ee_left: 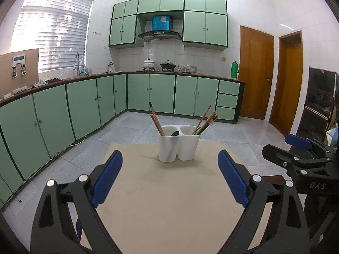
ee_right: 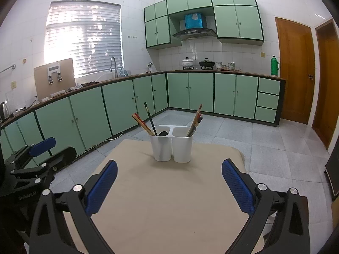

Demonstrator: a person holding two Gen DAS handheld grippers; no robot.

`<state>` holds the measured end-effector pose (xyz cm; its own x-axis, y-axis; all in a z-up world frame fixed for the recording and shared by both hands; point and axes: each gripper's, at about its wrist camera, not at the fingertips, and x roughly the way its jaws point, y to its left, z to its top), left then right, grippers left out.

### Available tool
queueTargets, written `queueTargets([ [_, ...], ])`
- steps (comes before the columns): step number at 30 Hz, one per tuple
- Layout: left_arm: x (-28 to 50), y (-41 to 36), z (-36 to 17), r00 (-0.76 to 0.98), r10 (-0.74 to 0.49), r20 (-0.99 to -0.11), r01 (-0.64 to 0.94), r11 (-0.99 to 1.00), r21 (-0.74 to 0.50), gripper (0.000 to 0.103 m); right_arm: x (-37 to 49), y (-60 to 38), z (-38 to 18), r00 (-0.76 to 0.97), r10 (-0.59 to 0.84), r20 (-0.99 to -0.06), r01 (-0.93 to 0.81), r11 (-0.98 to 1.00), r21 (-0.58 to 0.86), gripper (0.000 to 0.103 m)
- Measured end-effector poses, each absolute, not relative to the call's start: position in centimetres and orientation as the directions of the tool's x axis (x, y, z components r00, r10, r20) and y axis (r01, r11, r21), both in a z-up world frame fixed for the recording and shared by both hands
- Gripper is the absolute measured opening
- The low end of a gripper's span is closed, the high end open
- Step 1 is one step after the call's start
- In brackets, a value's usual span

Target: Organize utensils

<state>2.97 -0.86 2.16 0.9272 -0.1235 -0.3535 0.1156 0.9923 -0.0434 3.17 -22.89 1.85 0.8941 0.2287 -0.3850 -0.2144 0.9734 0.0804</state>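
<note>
Already chopsticks [ee_left: 204,120] upright inside white holder [ee_left: 179,146]

Green cabinets [ee_left: 84,103], bright blinds [ee_left: 53,29].

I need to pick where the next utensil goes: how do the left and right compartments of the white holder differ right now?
The left compartment holds a few chopsticks leaning left plus a dark spoon lying low at its rim. The right compartment holds only a bundle of chopsticks leaning right, with no spoon visible. Both are white, joined side by side, alike in size, and upright on the table.
</note>
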Motion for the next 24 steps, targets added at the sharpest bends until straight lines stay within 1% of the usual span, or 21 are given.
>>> queueTargets([
  [24,3.18,-0.38,2.01,0.925,-0.117,-0.362,0.109,0.993,-0.043,0.089,3.7,-21.96,1.4,0.886,0.233,-0.401,-0.226,0.972,0.067,0.097],
])
